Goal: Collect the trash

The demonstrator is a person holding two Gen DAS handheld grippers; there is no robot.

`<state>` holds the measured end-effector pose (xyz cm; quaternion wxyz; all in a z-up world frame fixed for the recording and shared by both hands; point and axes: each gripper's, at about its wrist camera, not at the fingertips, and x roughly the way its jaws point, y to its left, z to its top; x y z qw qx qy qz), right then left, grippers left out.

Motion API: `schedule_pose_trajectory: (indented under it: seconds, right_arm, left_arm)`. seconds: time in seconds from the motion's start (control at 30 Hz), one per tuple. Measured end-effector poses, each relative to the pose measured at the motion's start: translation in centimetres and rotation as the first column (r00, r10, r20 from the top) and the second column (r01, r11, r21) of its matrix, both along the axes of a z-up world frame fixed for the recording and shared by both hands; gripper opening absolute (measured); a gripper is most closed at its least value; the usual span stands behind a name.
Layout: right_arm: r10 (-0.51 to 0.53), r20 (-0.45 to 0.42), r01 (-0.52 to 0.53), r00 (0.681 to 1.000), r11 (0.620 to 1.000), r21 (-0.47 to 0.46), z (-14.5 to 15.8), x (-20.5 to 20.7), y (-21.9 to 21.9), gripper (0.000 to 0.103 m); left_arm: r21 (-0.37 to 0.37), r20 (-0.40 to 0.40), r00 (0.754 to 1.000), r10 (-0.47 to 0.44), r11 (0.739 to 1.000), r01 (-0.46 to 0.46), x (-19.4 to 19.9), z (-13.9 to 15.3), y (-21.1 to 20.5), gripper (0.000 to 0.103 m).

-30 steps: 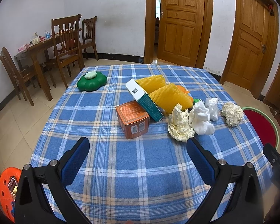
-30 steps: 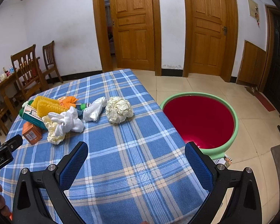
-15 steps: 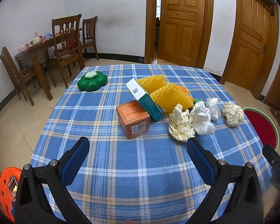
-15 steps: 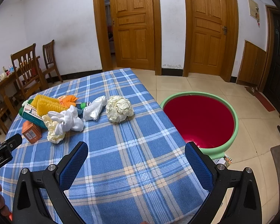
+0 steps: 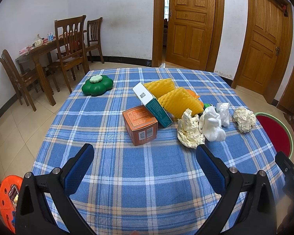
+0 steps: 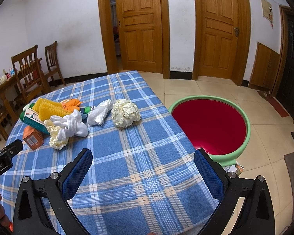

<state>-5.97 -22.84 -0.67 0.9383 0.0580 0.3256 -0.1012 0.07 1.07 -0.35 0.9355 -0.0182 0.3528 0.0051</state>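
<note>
Trash lies in a heap on the blue plaid table (image 5: pixel 127 176): an orange box (image 5: pixel 140 127), a teal-and-white carton (image 5: pixel 152 104), yellow foam netting (image 5: pixel 176 99), a cream crumpled paper (image 5: pixel 189 131), a white cloth wad (image 5: pixel 211 126), a white plastic scrap (image 5: pixel 223 110) and a crumpled paper ball (image 5: pixel 244 118). My left gripper (image 5: pixel 145 154) is open and empty, just short of the orange box. My right gripper (image 6: pixel 143 162) is open and empty over the table's right part, the paper ball (image 6: pixel 125 112) ahead. A red basin with green rim (image 6: pixel 209 123) stands on the floor to the right.
A green flower-shaped container (image 5: pixel 97 85) sits at the table's far left. Wooden chairs and a dining table (image 5: pixel 49 52) stand at the left wall. An orange object (image 5: pixel 7 193) lies on the floor at lower left. Wooden doors (image 6: pixel 143 29) are behind.
Both grippers have crept slightly forward toward the trash; jaws stay open. Nothing on the table has moved.
</note>
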Motion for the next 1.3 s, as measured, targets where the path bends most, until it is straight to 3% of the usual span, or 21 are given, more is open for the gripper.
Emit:
schedule_pose_trajectory:
  seconds: [0.63, 1.3]
  right_arm:
    - [0.01, -0.02, -0.01, 1.0, 1.0, -0.008, -0.5, 0.6, 0.1, 0.103]
    - [0.117, -0.101, -0.121, 0.988, 0.992, -0.032, -0.5, 8.2, 0.8, 0.103]
  left_arm:
    - [0.006, -0.027, 0.999, 0.03, 1.0, -0.029, 0.5, -0.6, 0.8, 0.102]
    - [0.024, -0.085, 0.993, 0.078, 0.997, -0.077, 6.7, -2.2, 2.3, 0.102]
